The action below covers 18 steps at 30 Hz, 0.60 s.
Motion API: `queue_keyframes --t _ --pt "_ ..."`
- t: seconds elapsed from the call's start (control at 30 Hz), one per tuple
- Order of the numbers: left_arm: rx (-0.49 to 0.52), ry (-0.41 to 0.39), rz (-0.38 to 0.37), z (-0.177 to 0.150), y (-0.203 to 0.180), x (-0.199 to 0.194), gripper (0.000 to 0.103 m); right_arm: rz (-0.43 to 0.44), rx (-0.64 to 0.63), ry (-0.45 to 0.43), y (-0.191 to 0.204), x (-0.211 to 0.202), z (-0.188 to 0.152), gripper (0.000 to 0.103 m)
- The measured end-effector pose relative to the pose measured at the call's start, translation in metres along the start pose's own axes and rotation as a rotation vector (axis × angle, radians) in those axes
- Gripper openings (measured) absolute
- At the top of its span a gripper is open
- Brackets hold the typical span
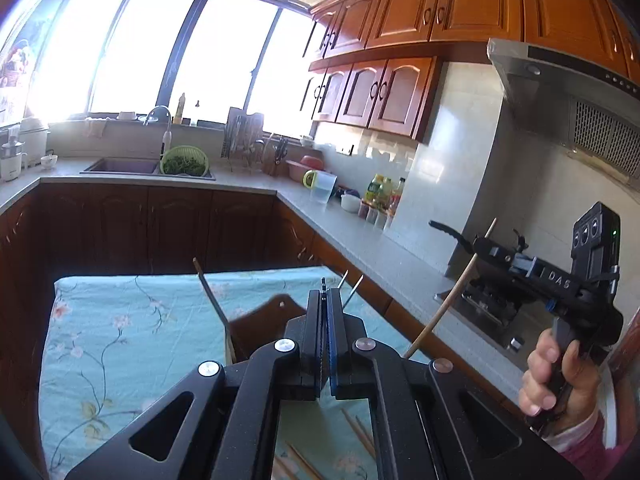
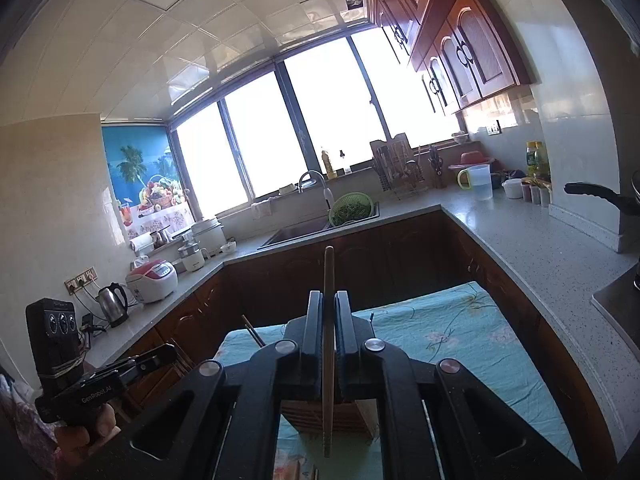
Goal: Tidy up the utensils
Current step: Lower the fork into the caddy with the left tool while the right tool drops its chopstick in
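My right gripper is shut on a long wooden chopstick, which stands nearly upright above a wooden utensil holder. The left wrist view shows that same gripper at the right, gripping the slanted chopstick in the air. My left gripper is shut, with nothing clearly between its fingers; it hangs over the holder. A dark chopstick leans in the holder, and thin metal tips poke up beside it. Loose wooden chopsticks lie on the floral cloth. From the right wrist, the left gripper shows low at the left.
The table wears a teal floral cloth. A grey counter wraps around with a sink, a green colander, a jug and bottles. A pan handle and the stove lie to the right.
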<state>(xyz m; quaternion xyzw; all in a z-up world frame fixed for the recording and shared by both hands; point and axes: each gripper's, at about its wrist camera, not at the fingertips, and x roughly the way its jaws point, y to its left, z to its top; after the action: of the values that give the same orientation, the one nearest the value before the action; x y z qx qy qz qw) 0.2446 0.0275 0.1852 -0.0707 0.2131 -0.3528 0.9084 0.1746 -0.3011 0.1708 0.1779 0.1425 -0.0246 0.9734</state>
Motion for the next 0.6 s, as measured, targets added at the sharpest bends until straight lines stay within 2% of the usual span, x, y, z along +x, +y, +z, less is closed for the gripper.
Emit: queue_keyframes --t 0.13,0.27,0.6 --pt "-0.033 -0.049 -0.011 0.021 0.015 0.022 0.0 -0.007 0.015 -0.013 -0.004 0.028 0.011 0.005" --pt "-0.104 -0.066 -0.023 0.022 0.039 0.056 0.0 -0.021 0.022 -0.013 -0.009 0.056 0.011 0.005" --pt "-0.311 -0.018 0.031 -0.043 0.111 0.12 0.0 -0.061 0.008 0.058 -0.015 0.107 -0.041 0.005"
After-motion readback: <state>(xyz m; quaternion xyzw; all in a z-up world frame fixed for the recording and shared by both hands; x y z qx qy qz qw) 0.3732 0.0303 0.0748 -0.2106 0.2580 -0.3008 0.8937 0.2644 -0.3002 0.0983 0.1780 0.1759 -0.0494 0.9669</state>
